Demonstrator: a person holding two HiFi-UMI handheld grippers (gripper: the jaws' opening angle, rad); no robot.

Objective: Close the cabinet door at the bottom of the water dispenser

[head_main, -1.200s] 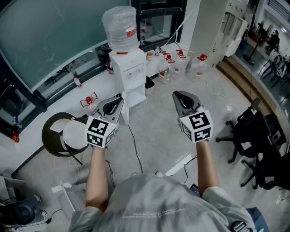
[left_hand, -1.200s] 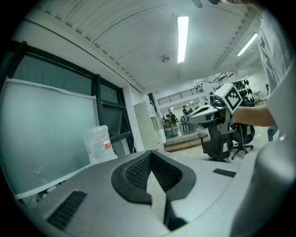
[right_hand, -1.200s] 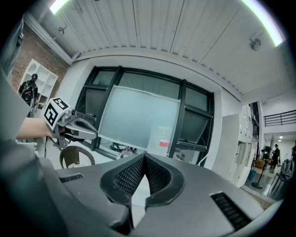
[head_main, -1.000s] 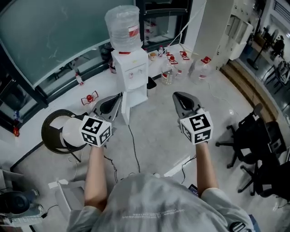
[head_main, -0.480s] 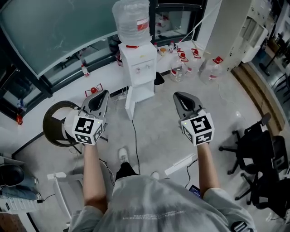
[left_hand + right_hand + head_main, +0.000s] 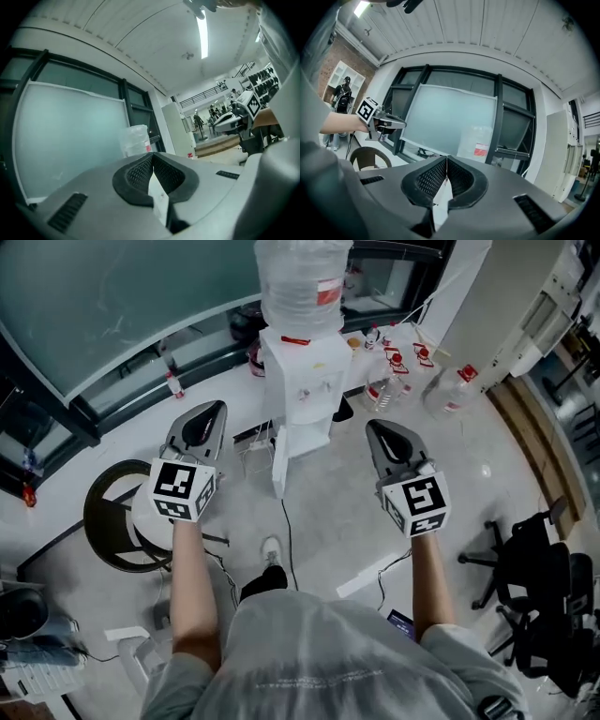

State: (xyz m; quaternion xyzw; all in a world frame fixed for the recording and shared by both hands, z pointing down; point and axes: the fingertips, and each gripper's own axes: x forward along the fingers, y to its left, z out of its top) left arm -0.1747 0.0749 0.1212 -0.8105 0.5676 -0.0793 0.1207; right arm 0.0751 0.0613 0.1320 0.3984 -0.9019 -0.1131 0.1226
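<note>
Head view: two tongs, one dispenser.

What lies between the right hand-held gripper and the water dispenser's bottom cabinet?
In the head view, only bare floor separates the right hand-held gripper from the cabinet.

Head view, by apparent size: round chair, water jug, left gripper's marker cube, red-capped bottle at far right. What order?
1. Round chair and water jug: alike. The jug is cropped at the top and the chair is partly hidden, so they are not ranked.
2. Left marker cube, enlarged by nearness.
3. Red-capped bottle, slightly smaller.
</note>
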